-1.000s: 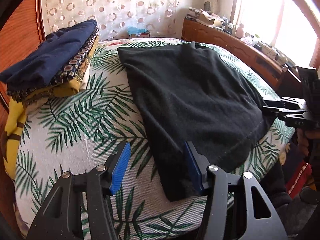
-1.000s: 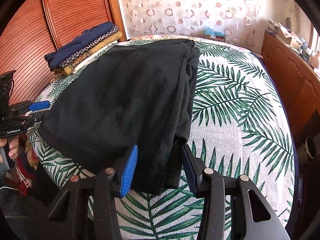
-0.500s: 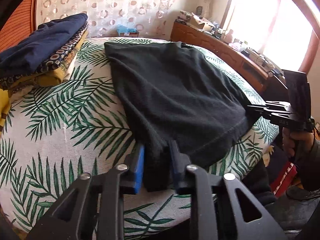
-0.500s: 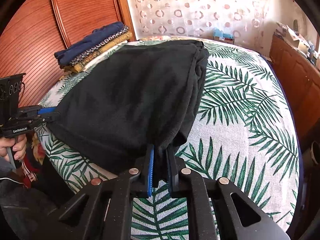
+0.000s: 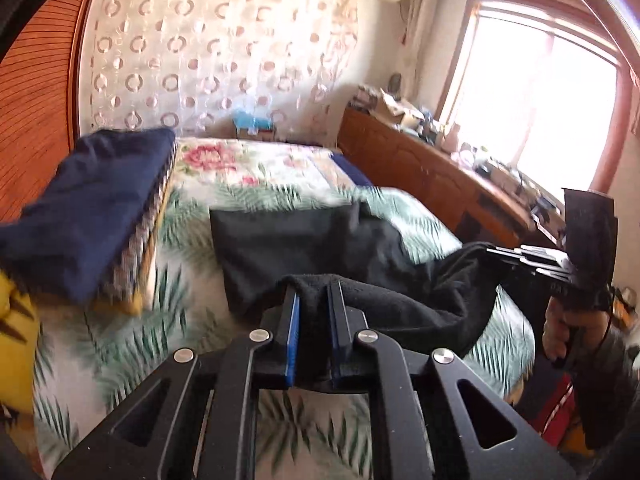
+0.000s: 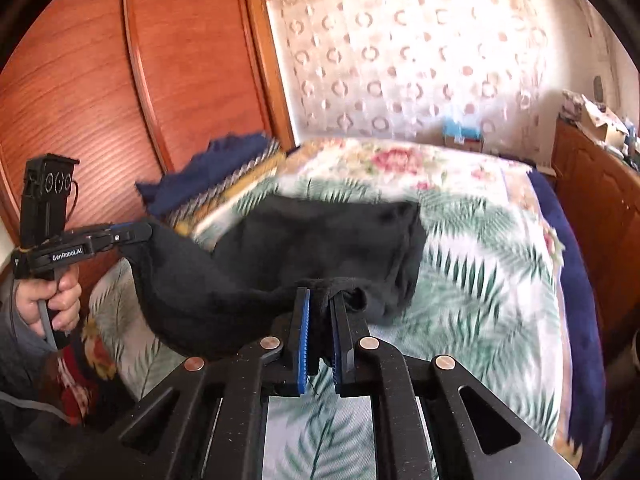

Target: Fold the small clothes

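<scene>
Garment [image 5: 304, 248], black, lies partly on bed [image 5: 280, 172], near hem raised off bed's near edge. Left gripper [image 5: 313, 312] and right gripper [image 6: 319, 316] each pinch one hem corner.

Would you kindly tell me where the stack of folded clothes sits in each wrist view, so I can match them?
Left wrist view: the folded stack fills the left edge, navy piece on top, left of the black garment.
Right wrist view: the folded stack lies upper left of centre, against the wooden wardrobe.
Shared landmark: the circle-patterned curtain.
</scene>
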A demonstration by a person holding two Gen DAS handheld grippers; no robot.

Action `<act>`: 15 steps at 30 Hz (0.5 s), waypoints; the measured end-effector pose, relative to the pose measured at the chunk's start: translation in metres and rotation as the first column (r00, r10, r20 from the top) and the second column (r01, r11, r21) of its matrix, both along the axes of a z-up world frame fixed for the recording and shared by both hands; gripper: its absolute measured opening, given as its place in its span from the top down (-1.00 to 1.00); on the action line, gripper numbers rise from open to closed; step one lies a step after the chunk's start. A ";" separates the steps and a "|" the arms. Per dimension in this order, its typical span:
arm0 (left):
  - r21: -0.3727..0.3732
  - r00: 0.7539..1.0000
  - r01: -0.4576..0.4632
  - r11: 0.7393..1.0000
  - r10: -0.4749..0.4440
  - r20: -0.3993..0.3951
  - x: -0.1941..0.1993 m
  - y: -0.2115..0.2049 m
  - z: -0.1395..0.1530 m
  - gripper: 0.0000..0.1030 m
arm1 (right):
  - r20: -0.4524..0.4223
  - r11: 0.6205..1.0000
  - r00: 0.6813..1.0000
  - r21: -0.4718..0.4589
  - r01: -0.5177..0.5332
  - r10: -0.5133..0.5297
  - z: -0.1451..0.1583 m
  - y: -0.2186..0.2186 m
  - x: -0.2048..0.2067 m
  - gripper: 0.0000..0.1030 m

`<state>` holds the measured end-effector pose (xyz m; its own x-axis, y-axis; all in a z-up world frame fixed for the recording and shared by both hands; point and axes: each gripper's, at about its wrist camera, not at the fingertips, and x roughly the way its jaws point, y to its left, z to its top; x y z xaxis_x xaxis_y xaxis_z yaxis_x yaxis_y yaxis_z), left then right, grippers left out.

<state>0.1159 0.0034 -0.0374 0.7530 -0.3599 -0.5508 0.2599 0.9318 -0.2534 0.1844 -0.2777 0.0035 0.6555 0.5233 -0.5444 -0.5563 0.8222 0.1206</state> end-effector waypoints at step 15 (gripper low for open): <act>0.023 0.994 -0.102 0.995 0.103 -0.033 0.133 0.018 -0.013 0.75 | -0.054 0.998 0.997 -0.012 0.060 -0.060 -0.010 0.029 0.157 0.83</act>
<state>0.2490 0.0210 -0.0501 0.7658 -0.2700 -0.5837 0.1545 0.9583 -0.2405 0.3413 -0.2484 -0.0065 0.6548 0.4778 -0.5856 -0.4987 0.8553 0.1403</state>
